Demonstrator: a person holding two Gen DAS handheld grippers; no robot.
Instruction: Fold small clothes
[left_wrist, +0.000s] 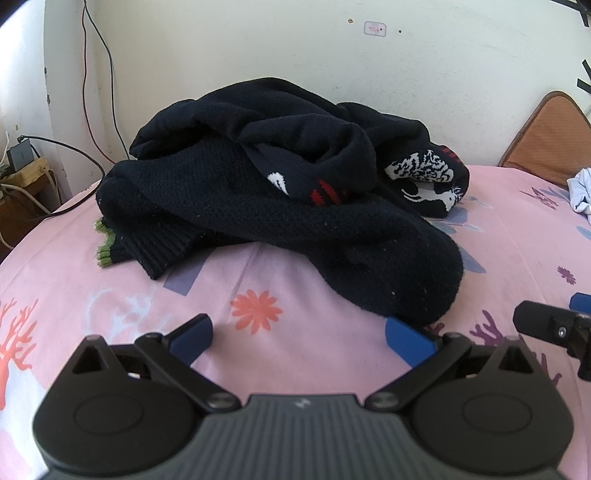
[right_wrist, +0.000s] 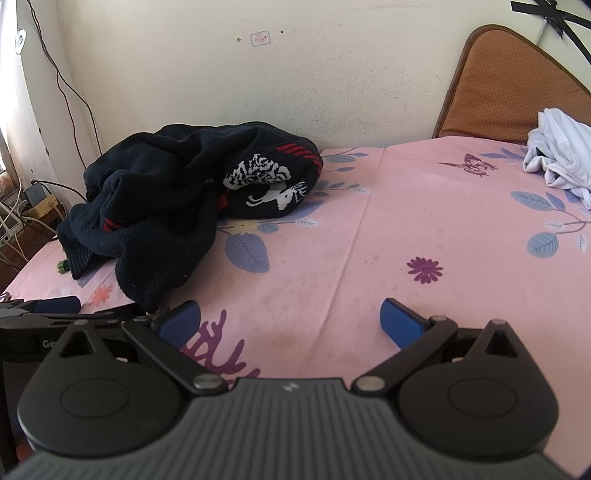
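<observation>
a crumpled navy knit sweater (left_wrist: 280, 206) with red stripes and a white pattern lies heaped on the pink floral bedsheet (left_wrist: 258, 369), toward the far left of the bed near the cream wall (right_wrist: 258, 74). its ribbed, green-edged cuff (left_wrist: 110, 247) rests flat at the left. the left gripper (left_wrist: 299, 334) hovers just in front of the heap, blue-padded fingers spread wide and empty – the right-hand pad sits just beside the sweater's near fold. the right gripper (right_wrist: 291, 319) is likewise released, over bare sheet to the right. a bunched white cloth (right_wrist: 561, 151) lies far right, well apart, by an orange-brown cushion (right_wrist: 509, 81).
</observation>
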